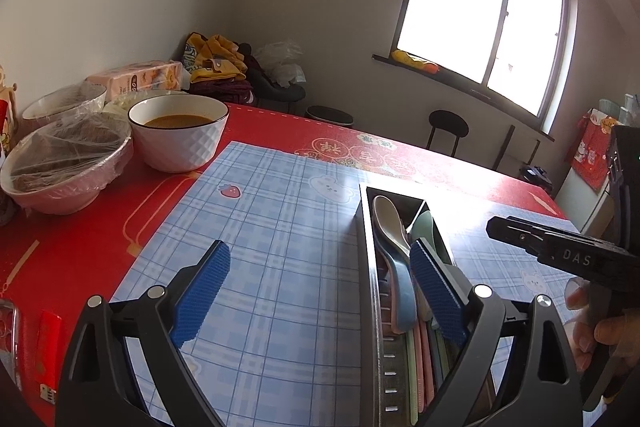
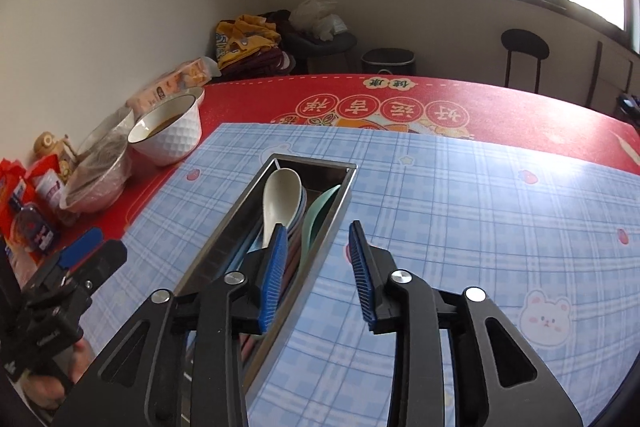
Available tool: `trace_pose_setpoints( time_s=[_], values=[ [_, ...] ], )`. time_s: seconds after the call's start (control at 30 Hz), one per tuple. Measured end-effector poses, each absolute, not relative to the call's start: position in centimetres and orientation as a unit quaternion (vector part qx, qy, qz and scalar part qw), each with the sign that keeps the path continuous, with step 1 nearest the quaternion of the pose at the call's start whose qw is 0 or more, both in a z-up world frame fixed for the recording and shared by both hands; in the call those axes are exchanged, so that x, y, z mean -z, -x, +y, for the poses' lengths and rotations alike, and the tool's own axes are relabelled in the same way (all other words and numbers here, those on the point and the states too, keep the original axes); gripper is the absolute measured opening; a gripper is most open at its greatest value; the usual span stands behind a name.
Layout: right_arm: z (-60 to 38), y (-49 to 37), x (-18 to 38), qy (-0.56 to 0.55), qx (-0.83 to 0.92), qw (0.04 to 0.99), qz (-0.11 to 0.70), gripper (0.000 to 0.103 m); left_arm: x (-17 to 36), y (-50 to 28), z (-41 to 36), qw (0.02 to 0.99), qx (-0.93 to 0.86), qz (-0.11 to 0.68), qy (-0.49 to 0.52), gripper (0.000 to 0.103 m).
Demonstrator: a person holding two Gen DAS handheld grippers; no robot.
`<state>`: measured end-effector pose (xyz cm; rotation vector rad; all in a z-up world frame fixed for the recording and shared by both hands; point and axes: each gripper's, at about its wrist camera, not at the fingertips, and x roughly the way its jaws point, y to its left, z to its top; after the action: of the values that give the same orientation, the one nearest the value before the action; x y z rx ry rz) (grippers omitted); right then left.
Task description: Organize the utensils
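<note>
Left claw [image 1: 320, 283]: spread wide, nothing between the blue pads. Right claw [image 2: 318, 267]: also spread, empty.

Task items: one stainless utensil tray [image 2: 224, 227], long and narrow, on the blue plaid mat [image 2: 460, 211]. From the left wrist view it sits at 4 o'clock, under my right pad; from the right wrist view it runs 7 to 12 o'clock, with my left pad over it. Contents: one white spoon [image 2: 280, 199] on top, one mint-green spoon [image 2: 318, 217] against the right wall, one blue spoon [image 1: 402, 291] beneath the white one. Pastel handles stacked below; count not resolvable.

Bowls on the red surface [image 2: 248, 99], at 10 o'clock: three counted. One white bowl with brown liquid [image 1: 178, 133], uncovered; two bowls under cling film [image 1: 66, 167].

Room: the mat's left edge lies just short of the bowls. Bare mat spreads from 12 to 4 o'clock in the right wrist view.
</note>
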<state>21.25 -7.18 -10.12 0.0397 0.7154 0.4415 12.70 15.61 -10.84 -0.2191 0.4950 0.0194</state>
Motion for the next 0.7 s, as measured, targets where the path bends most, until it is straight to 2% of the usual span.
trace_pose_setpoints(
  time_s=[0.13, 0.2, 0.27, 0.3, 0.33, 0.7],
  values=[
    [-10.0, -19.0, 8.9, -0.019, -0.204, 0.923, 0.326, 0.057, 10.0, -12.2, 14.8, 0.969, -0.012, 0.231, 0.091, 0.095],
    [-11.3, -17.9, 8.1, -0.016, -0.197, 0.928, 0.316, 0.071, 9.3, -11.9, 14.2, 0.971, -0.016, 0.224, 0.081, 0.097],
    [-12.6, -16.8, 7.2, -0.009, -0.191, 0.933, 0.303, 0.076, 8.6, -11.4, 13.3, 0.974, -0.013, 0.215, 0.066, 0.097],
    [-13.2, -16.2, 6.8, -0.007, -0.186, 0.936, 0.298, 0.085, 8.3, -11.2, 12.7, 0.975, -0.012, 0.214, 0.056, 0.097],
    [-13.9, -15.7, 6.4, -0.007, -0.182, 0.939, 0.290, 0.087, 8.0, -10.9, 12.1, 0.976, -0.012, 0.212, 0.045, 0.097],
    [-19.8, -10.1, 3.5, -0.036, -0.154, 0.962, 0.224, 0.088, 3.4, -6.9, 5.9, 0.986, 0.004, 0.164, -0.029, 0.097]
  ],
)
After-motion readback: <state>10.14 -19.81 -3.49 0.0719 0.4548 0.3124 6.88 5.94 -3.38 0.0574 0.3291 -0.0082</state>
